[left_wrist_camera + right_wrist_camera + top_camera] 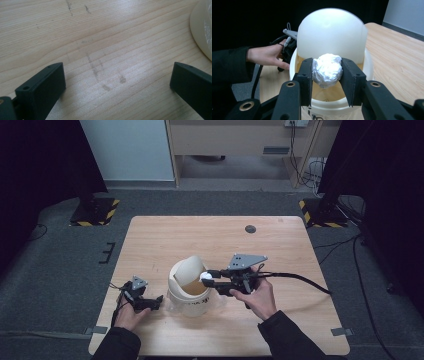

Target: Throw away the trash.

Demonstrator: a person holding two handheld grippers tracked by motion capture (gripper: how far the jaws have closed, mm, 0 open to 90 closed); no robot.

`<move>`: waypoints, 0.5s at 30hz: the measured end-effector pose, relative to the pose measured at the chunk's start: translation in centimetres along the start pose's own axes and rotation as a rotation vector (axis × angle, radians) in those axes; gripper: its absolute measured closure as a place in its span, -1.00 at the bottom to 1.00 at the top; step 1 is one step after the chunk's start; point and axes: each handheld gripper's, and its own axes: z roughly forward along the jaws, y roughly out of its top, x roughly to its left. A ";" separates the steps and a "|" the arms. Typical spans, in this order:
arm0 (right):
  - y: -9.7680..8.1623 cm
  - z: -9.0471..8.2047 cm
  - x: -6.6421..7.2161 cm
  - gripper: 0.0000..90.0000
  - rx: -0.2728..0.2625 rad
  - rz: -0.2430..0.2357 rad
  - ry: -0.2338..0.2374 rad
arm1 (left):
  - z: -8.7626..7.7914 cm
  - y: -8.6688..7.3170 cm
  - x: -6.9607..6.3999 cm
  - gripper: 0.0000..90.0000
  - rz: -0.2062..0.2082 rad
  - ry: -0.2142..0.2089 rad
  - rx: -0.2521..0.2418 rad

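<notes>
A cream round bin (pixel 192 301) with a raised swing lid (pixel 188 269) stands on the wooden table (pixel 215 240). My right gripper (pixel 206 277) is shut on a crumpled white paper ball (pixel 327 70) and holds it over the bin's open mouth (pixel 329 93), just in front of the lid (pixel 332 32). My left gripper (pixel 159 301) rests low on the table to the left of the bin, with its jaws wide apart and nothing between them. In the left gripper view the open gripper (pixel 117 80) looks at bare wood, and the bin's base (pixel 201 32) curves in at the right edge.
A small dark round mark (pixel 250 229) sits near the table's far edge. A black cable (pixel 300 279) trails right from my right gripper across the table. Black stands with striped bases (pixel 95 212) flank the table's far corners.
</notes>
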 end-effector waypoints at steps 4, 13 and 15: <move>-0.3 0.5 0.1 0.41 0.019 0.001 0.005 | 0.0 0.0 0.0 -1.00 0.000 0.000 0.000; -0.9 1.4 0.2 0.41 0.060 -0.001 0.000 | 0.0 0.0 0.0 -1.00 0.000 0.000 0.000; -1.0 1.6 0.2 0.40 0.065 0.000 0.000 | 0.0 0.0 0.0 -1.00 0.000 0.000 0.000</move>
